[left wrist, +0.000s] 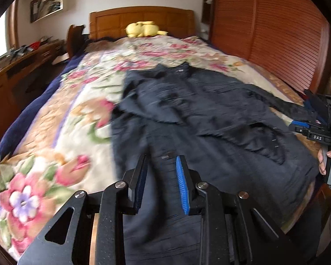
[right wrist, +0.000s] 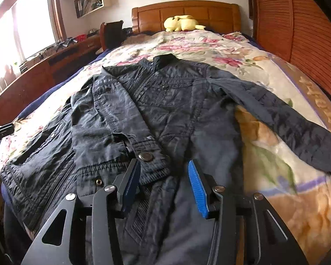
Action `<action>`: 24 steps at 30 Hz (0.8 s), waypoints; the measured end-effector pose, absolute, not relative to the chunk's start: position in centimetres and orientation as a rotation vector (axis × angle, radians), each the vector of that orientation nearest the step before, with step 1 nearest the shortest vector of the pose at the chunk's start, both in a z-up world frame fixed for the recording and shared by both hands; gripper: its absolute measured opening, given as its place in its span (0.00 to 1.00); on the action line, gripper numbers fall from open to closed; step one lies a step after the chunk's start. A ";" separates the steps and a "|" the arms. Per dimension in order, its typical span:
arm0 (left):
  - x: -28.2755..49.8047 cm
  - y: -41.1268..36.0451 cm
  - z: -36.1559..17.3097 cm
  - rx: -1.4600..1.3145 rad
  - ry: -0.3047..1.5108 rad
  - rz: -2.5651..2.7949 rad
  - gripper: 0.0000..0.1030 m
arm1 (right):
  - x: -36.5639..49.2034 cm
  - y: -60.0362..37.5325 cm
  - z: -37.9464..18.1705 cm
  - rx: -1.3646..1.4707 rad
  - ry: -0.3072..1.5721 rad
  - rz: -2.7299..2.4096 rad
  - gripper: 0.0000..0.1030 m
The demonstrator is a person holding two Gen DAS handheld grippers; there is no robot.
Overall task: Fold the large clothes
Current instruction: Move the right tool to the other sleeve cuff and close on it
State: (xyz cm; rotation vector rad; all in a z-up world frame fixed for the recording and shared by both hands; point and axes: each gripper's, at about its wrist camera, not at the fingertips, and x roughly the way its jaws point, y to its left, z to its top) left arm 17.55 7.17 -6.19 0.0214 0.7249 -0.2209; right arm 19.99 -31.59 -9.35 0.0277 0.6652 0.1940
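A dark navy jacket [right wrist: 165, 101] lies face up on the floral bedspread [right wrist: 275, 154], collar toward the headboard. Its left sleeve is folded across the chest, with the buttoned cuff [right wrist: 147, 156] lying near the hem. Its right sleeve [right wrist: 293, 123] stretches out to the right. My right gripper [right wrist: 164, 165] is open and empty just above the hem, beside the cuff. My left gripper [left wrist: 161, 161] is open and empty over the jacket's [left wrist: 198, 121] lower left part. The right gripper [left wrist: 315, 128] also shows at the right edge of the left wrist view.
A yellow plush toy [right wrist: 183, 23] lies by the wooden headboard [right wrist: 187, 11]. A slatted wooden wardrobe [right wrist: 298, 33] stands along the right of the bed. A wooden desk [right wrist: 44, 70] with clutter runs under the window at left.
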 end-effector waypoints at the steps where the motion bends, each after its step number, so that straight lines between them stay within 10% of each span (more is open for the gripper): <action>1: 17.7 6.1 -6.2 0.020 0.721 -0.246 0.27 | 19.5 -32.0 -9.3 0.028 0.658 0.184 0.46; 24: 18.0 -8.0 -8.5 0.115 0.753 -0.404 0.27 | 15.6 -41.4 -14.6 0.021 0.778 -0.096 0.46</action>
